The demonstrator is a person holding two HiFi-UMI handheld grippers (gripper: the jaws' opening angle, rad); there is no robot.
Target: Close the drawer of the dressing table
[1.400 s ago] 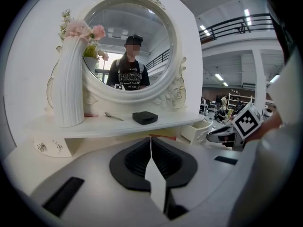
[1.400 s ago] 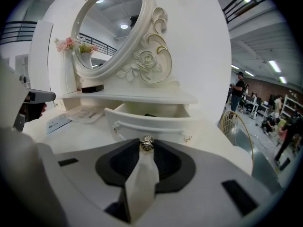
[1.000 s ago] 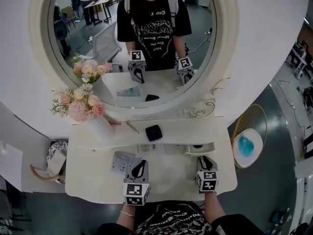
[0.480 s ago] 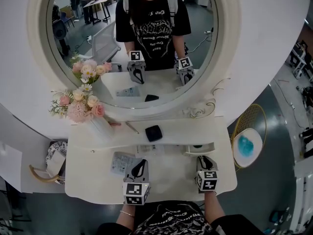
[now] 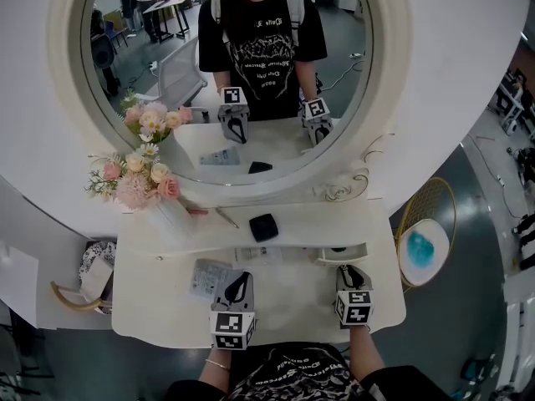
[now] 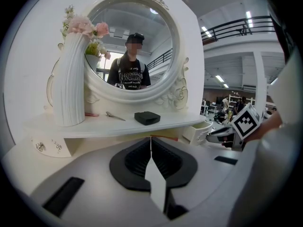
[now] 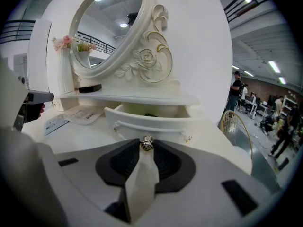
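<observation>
The white dressing table has a small drawer standing pulled out under the right end of its shelf. In the right gripper view the drawer front is just ahead, something dark lies inside, and its metal knob sits between the jaw tips. My right gripper is shut on that knob. My left gripper hovers over the tabletop to the left, shut and empty; its jaws meet in a thin line. The drawer also shows at the right of the left gripper view.
On the shelf stand a white vase of pink flowers, a hairpin and a black box. A leaflet lies on the tabletop. The round mirror reflects the person. A gold wire stool stands right of the table.
</observation>
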